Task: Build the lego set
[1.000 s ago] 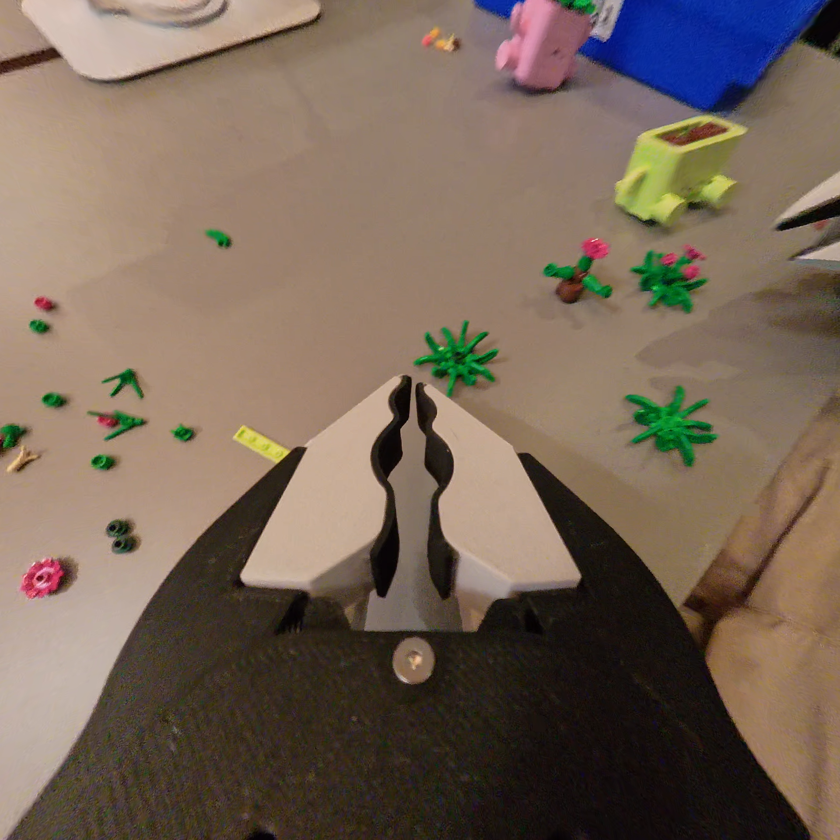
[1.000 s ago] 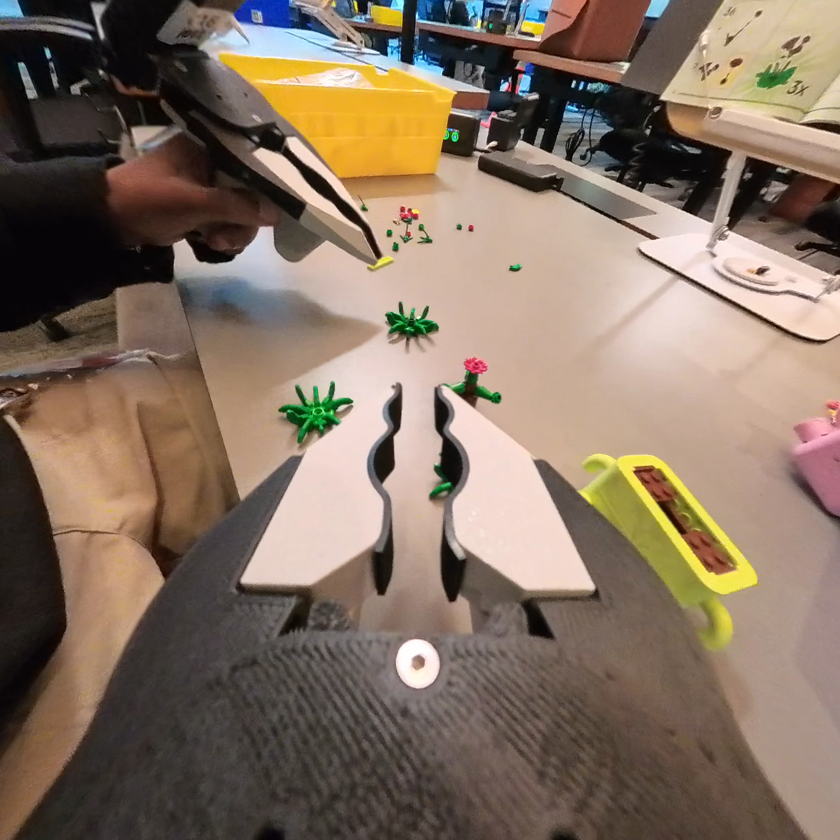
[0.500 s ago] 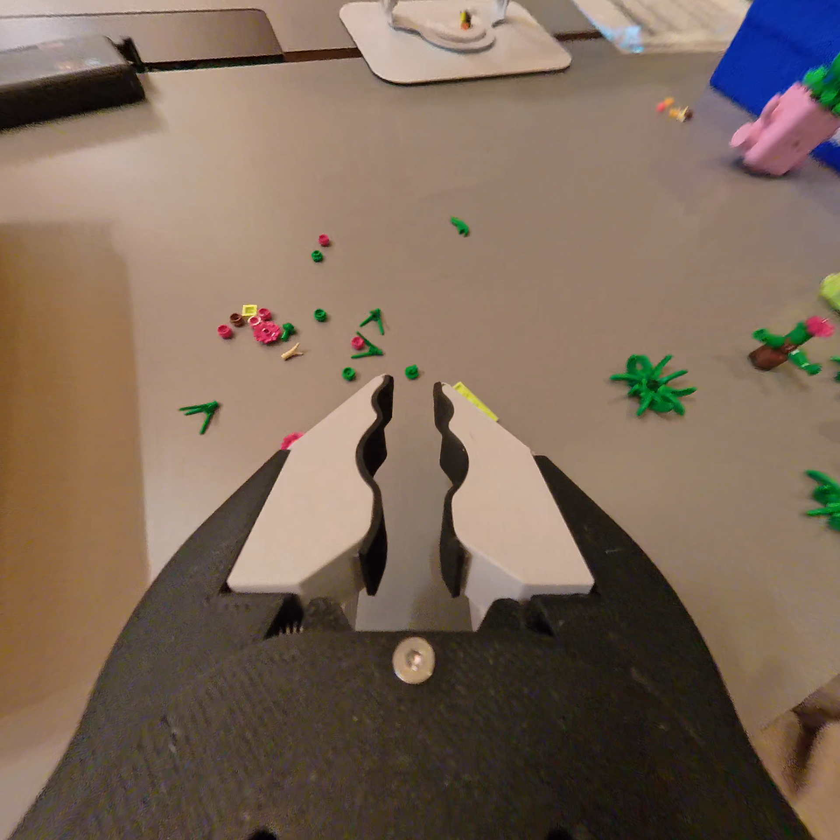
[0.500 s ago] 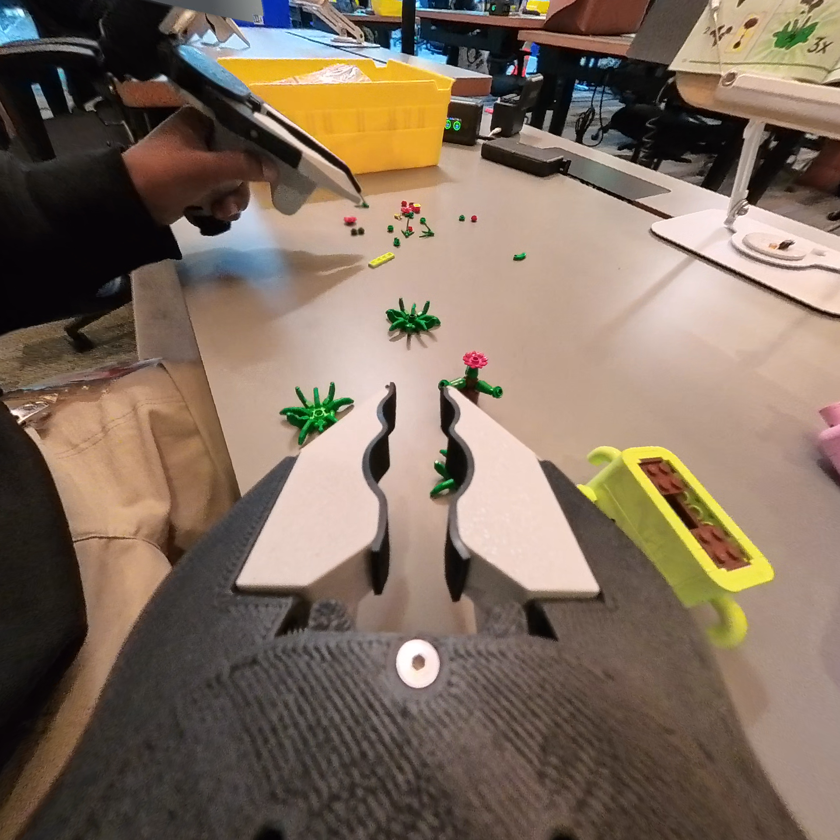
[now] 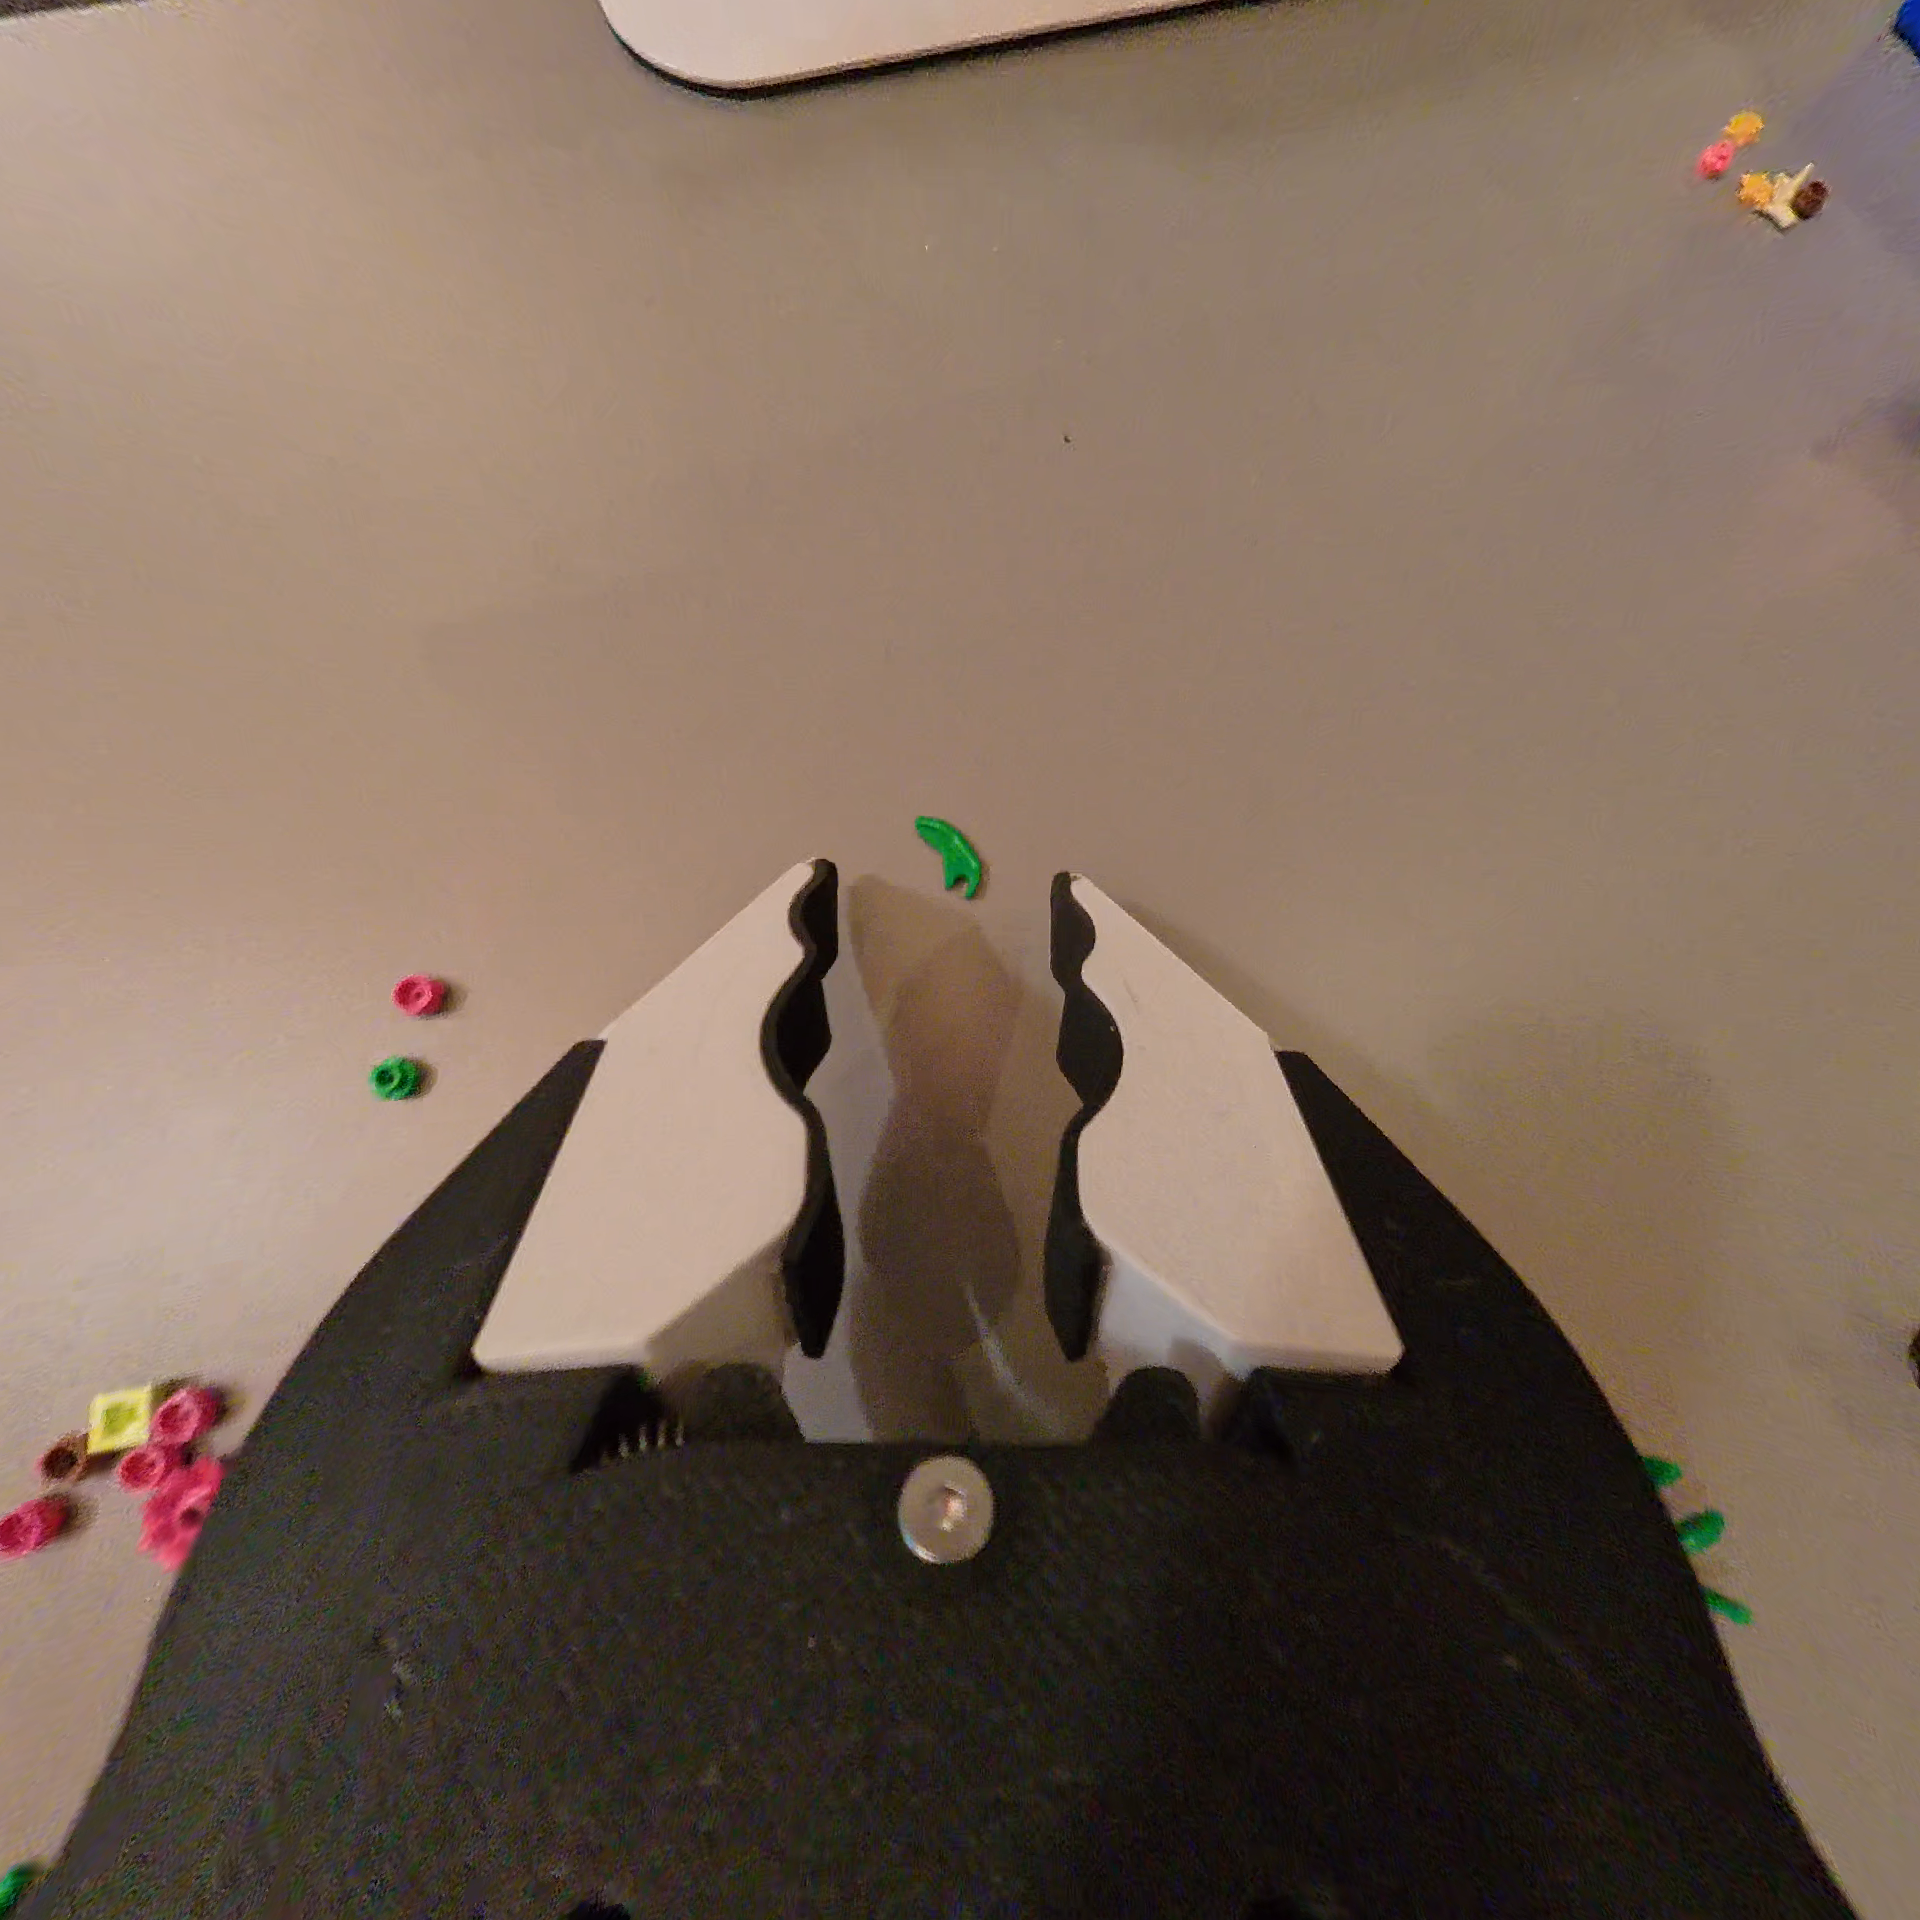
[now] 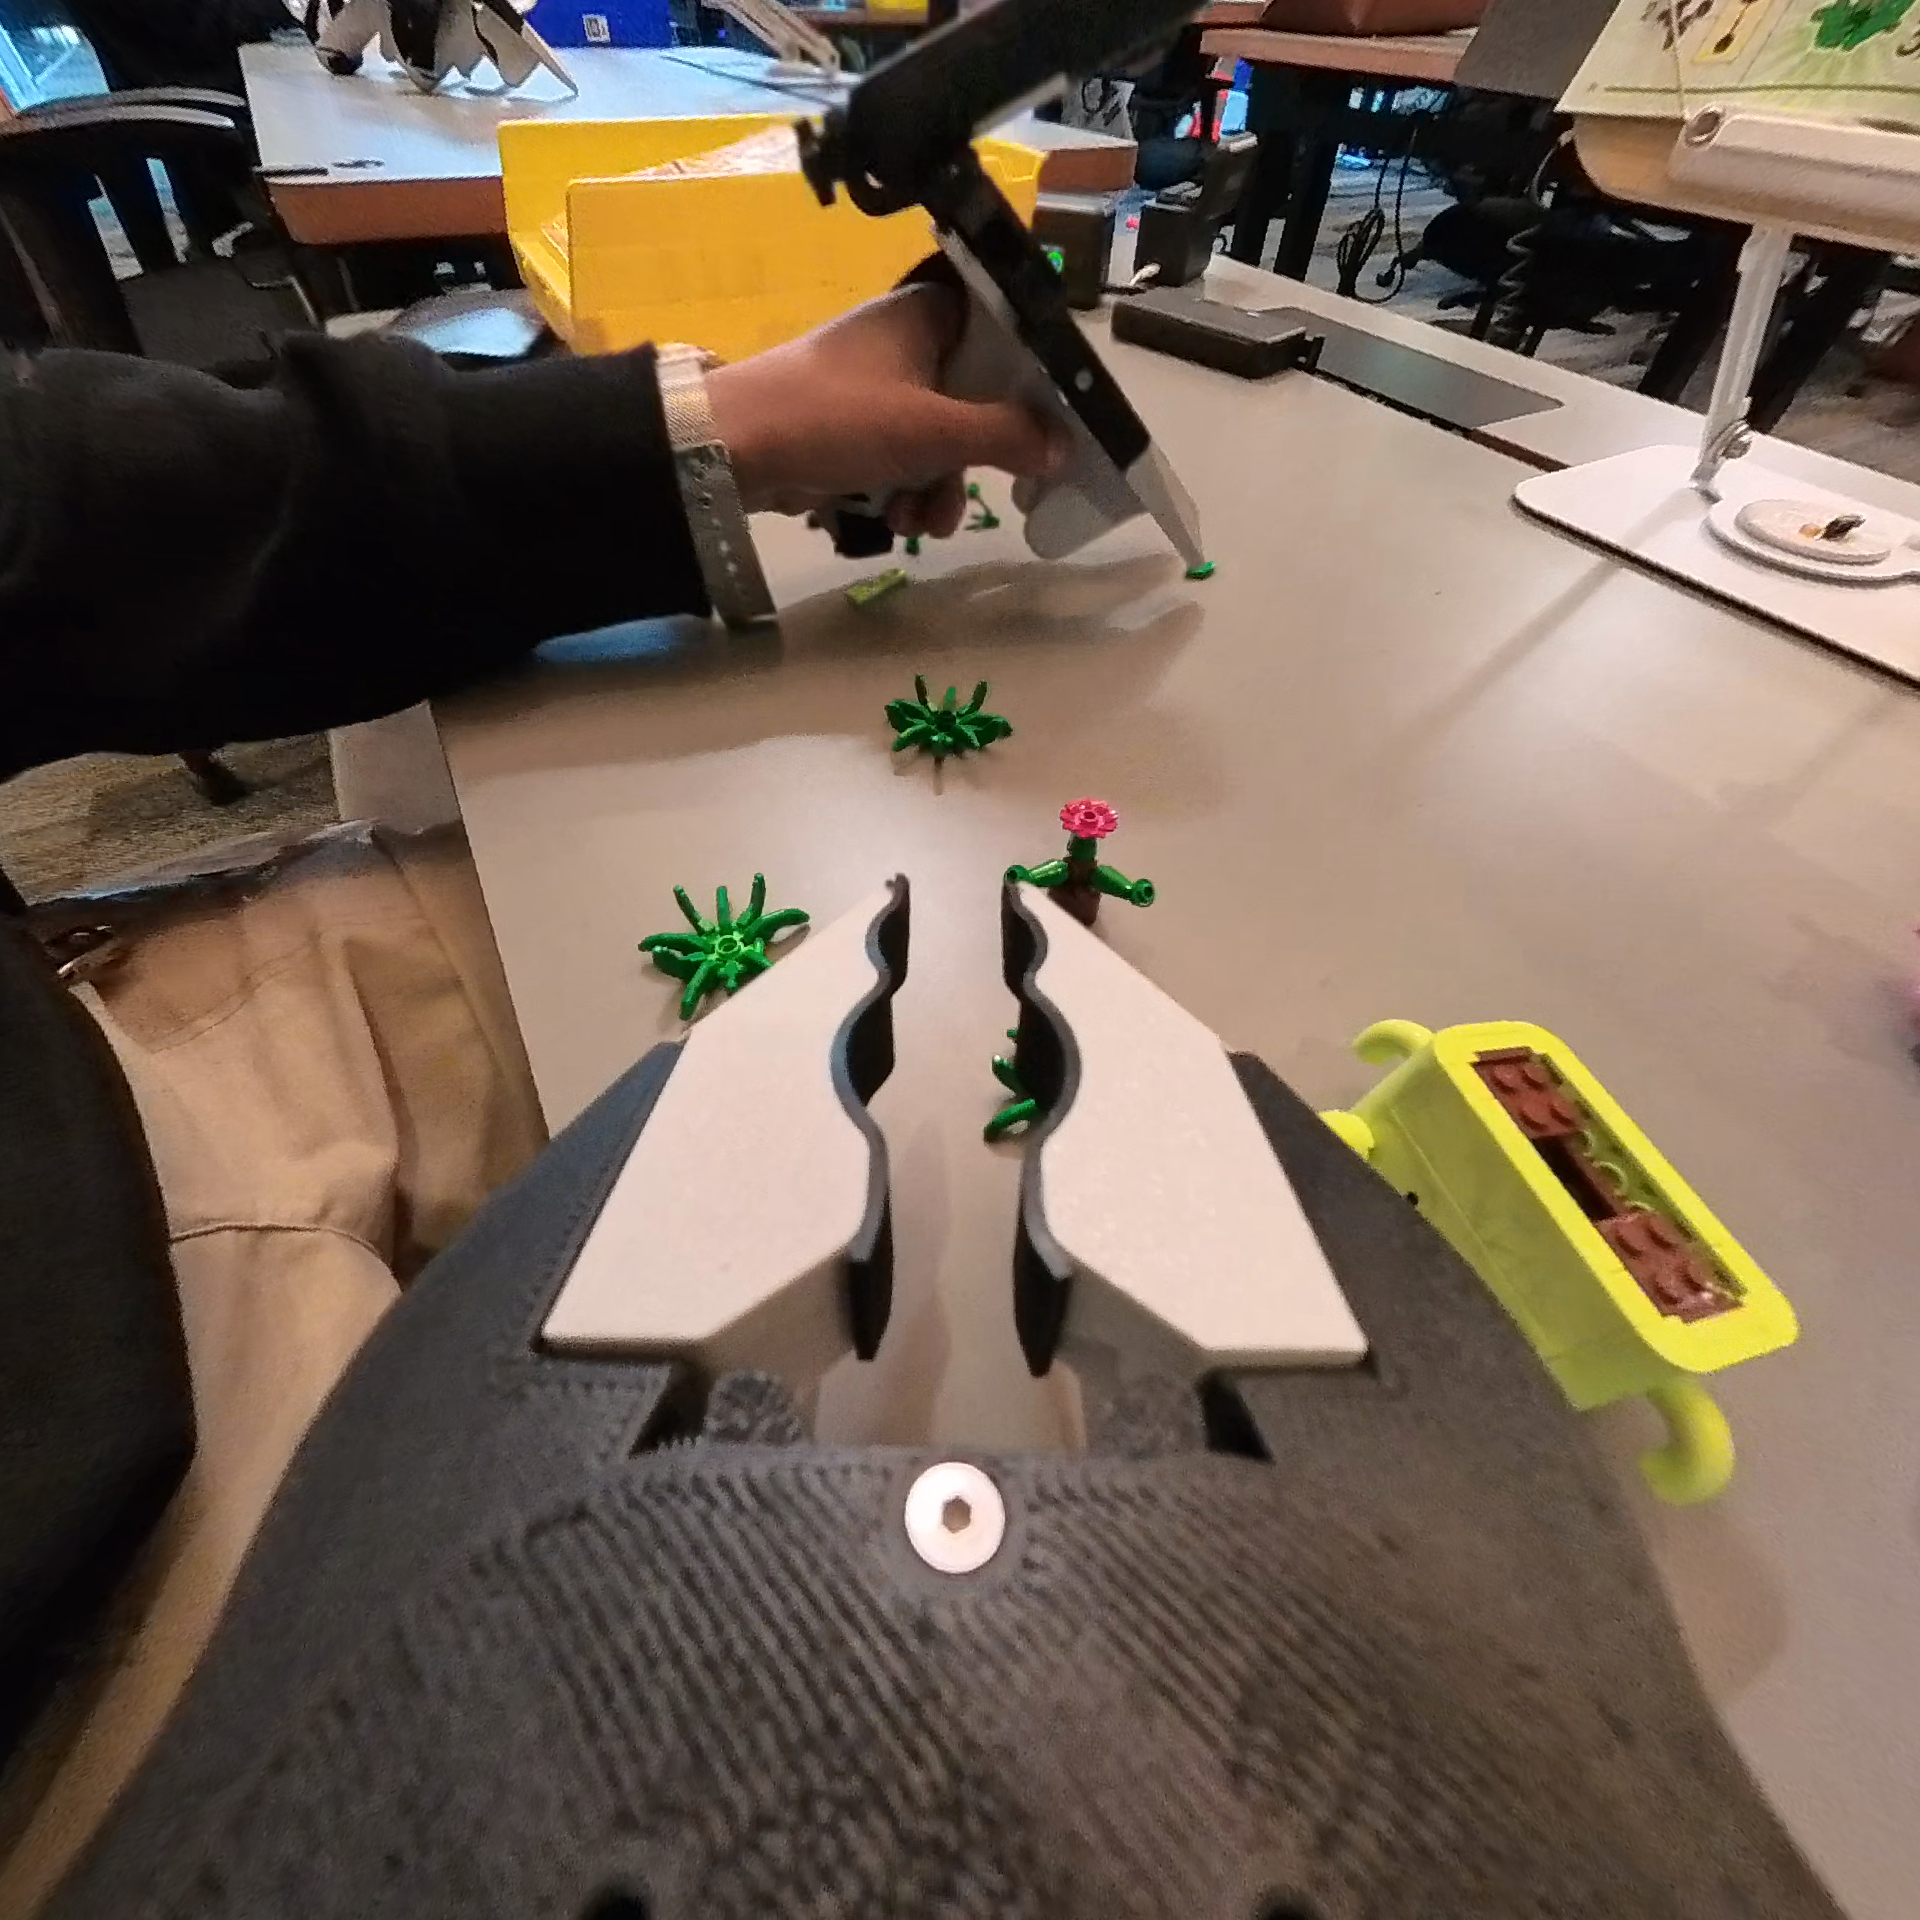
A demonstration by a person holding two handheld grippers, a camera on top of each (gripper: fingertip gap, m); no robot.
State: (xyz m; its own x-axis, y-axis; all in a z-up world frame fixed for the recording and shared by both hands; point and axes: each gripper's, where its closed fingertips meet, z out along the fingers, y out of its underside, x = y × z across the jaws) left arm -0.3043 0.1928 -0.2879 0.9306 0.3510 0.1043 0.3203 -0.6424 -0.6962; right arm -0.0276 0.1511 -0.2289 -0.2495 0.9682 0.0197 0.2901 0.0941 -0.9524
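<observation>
My left gripper (image 5: 940, 871) is open, its tips low over the table on either side of a small curved green leaf piece (image 5: 952, 850). In the right wrist view the same gripper (image 6: 1184, 551) stands tilted with its tips at that leaf (image 6: 1200, 569). My right gripper (image 6: 954, 886) is open a little and empty, hovering above a green plant piece (image 6: 1013, 1101). A small flower stem with a pink bloom (image 6: 1084, 860) stands just beyond its right tip. A lime planter with brown bricks inside (image 6: 1569, 1195) lies to its right. Two green spiky plants (image 6: 722, 940) (image 6: 945, 722) lie on the table.
Loose pink and green studs (image 5: 416, 997) (image 5: 156, 1449) lie left of the left gripper. Small orange and pink pieces (image 5: 1766, 171) lie far right. A yellow bin (image 6: 717, 229), a white stand base (image 6: 1714, 561) and a lime flat piece (image 6: 876, 588) are on the table. A person's sleeve (image 6: 312, 540) reaches across. About 30 cm separates my left fingertips from my right.
The left gripper has moved forward and down to the small green leaf and opened wider. The right gripper has stayed nearly still over the plant piece.
</observation>
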